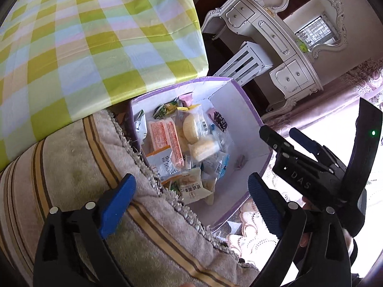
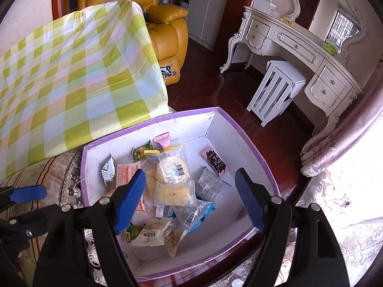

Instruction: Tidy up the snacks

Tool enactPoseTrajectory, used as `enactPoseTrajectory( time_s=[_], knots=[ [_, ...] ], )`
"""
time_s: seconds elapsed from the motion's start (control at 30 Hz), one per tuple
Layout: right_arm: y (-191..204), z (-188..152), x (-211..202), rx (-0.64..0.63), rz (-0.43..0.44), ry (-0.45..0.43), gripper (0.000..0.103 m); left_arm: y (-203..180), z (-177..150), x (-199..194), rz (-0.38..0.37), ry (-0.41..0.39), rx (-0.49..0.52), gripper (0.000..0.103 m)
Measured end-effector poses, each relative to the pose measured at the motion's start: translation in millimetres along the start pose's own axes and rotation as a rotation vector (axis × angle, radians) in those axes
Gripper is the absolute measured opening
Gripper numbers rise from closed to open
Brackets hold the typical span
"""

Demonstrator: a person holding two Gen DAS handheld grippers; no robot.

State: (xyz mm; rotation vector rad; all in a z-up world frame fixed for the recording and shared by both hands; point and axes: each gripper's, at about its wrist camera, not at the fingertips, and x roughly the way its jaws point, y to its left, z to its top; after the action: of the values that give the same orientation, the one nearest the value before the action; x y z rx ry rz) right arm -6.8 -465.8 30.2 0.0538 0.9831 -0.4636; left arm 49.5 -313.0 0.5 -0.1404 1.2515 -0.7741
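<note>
Below both grippers sits a white box with a purple rim (image 2: pixel 251 143), holding a loose pile of wrapped snacks (image 2: pixel 172 181). Above it, the right gripper (image 2: pixel 190 198) hangs with its blue pads spread wide, holding nothing. Beside it, the left gripper (image 1: pixel 191 205) is also spread and empty, over a striped cushion (image 1: pixel 79 167) touching the box.
</note>
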Motion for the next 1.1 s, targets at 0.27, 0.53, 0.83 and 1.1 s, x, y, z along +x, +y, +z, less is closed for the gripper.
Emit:
enactPoseTrajectory(
  time_s=[0.27,0.53,0.83,1.1],
  knots=[
    [-12,-12,-7,0.026,-0.010,0.013,0.077,-7,-10,1,0.050,0.007,0.061,0.098],
    [-13,-14,-7,0.029,-0.010,0.020,0.077,-6,-8,3,0.047,0.006,0.045,0.099],
    [-14,-16,-4,0.033,-0.012,0.027,0.077,-7,-7,4,0.051,0.003,0.042,0.099],
    [-17,-17,-3,0.039,-0.012,0.030,0.077,-13,-7,6,0.078,-0.008,0.080,0.099]
  ],
)
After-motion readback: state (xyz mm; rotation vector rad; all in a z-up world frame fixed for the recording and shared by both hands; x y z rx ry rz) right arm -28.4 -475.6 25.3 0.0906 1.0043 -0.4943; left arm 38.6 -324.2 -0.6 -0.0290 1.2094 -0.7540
